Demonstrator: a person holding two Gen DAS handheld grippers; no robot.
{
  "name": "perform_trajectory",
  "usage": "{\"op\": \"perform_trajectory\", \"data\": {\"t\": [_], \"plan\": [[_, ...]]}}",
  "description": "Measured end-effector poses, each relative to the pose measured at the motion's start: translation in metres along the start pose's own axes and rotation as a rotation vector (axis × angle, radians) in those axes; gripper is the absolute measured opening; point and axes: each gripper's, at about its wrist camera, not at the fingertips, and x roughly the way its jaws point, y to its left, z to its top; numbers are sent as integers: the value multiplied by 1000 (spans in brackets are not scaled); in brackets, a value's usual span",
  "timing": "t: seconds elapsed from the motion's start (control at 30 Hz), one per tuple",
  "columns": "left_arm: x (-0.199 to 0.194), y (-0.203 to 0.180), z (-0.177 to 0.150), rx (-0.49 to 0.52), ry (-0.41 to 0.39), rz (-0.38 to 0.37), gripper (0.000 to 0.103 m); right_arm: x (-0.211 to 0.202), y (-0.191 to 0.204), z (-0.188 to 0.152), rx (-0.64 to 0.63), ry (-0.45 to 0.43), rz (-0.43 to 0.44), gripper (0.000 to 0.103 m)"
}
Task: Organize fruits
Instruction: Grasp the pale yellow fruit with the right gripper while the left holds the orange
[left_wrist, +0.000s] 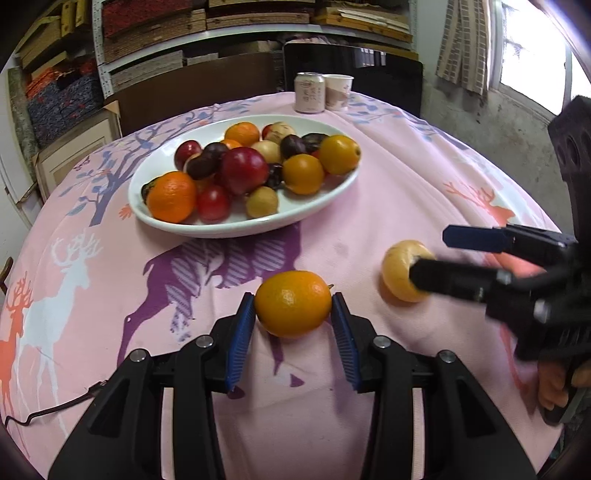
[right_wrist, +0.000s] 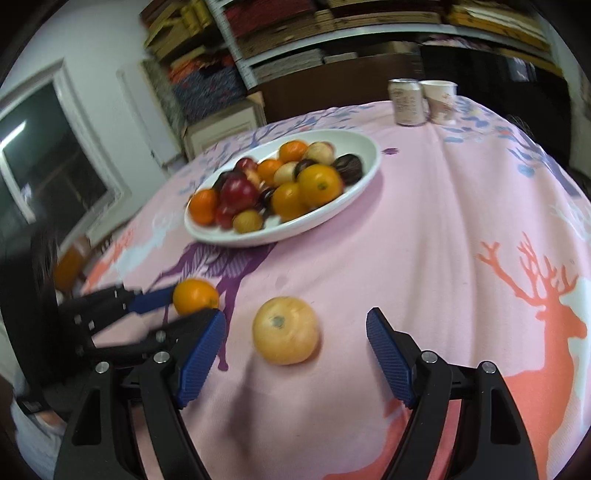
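Fruit fills the white oval plate (left_wrist: 334, 201) well ahead of both grippers on the pink deer-print tabletop (left_wrist: 388, 184). The left gripper (left_wrist: 293, 314) is clenched on an orange (left_wrist: 293, 308), both blue pads pressed to its sides as it rests on the cloth. The right gripper (right_wrist: 297, 345) stands released, jaws wide, with a pale yellow fruit (right_wrist: 286, 330) lying between its fingers, touching neither. Beyond the plate, a can (left_wrist: 309, 92) stands beside a paper cup (left_wrist: 339, 92).
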Motion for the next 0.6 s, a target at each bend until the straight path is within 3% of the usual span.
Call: {"op": "perform_trajectory", "data": {"t": [0.2,0.27,0.33,0.43,0.6], "plan": [[-2,3,0,-3,-6,3,41,10,9,-1,-52,43,-17,79],[-2,2,0,-2,-9,5,41,12,12,-2,-72,55,-26,72],[-2,2,0,-3,-8,4,41,16,13,-2,-74,70,-30,56],[-2,2,0,-2,-9,4,41,19,6,-3,-36,87,-25,42],[-2,2,-1,-5,-8,1,41,17,3,-3,-34,80,-8,42]]}}
